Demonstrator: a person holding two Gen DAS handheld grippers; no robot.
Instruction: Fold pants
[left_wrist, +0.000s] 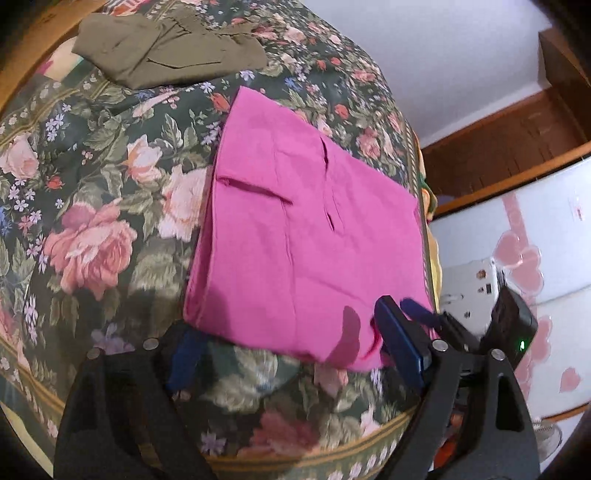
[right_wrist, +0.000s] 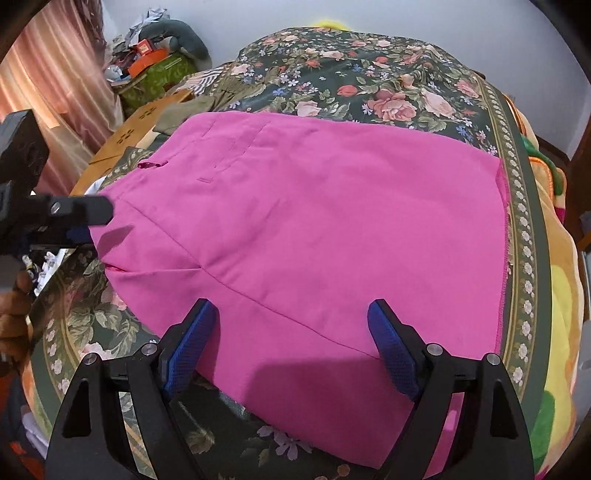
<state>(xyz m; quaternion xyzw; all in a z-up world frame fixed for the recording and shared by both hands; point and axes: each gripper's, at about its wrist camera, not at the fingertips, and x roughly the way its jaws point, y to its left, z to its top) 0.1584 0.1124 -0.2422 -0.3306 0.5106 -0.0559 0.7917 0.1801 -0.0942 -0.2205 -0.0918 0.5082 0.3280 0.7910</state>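
While the pink pants (right_wrist: 295, 229) lie folded flat on the bed (right_wrist: 369, 85), over its floral cover, both tongs stand apart and grip nothing. From the right wrist, the right tongs (right_wrist: 291, 347) hover over the pants' near edge, blue pads (right_wrist: 192, 347) spread wide with pink cloth between and under them; whether they touch it cannot be told. At the pants' left corner the left tongs (right_wrist: 79, 218) reach in from the side, tip at the cloth's edge. From the left wrist, the left tongs (left_wrist: 291, 347) sit at the pants' (left_wrist: 295, 229) near corner, one pad (left_wrist: 399, 347) over the cloth, the other over bare cover. Olive pants (left_wrist: 166, 51) lie folded near the bed's far corner, well apart from the pink pair. A white cabinet (left_wrist: 535, 229) with pink hearts stands beside the bed.
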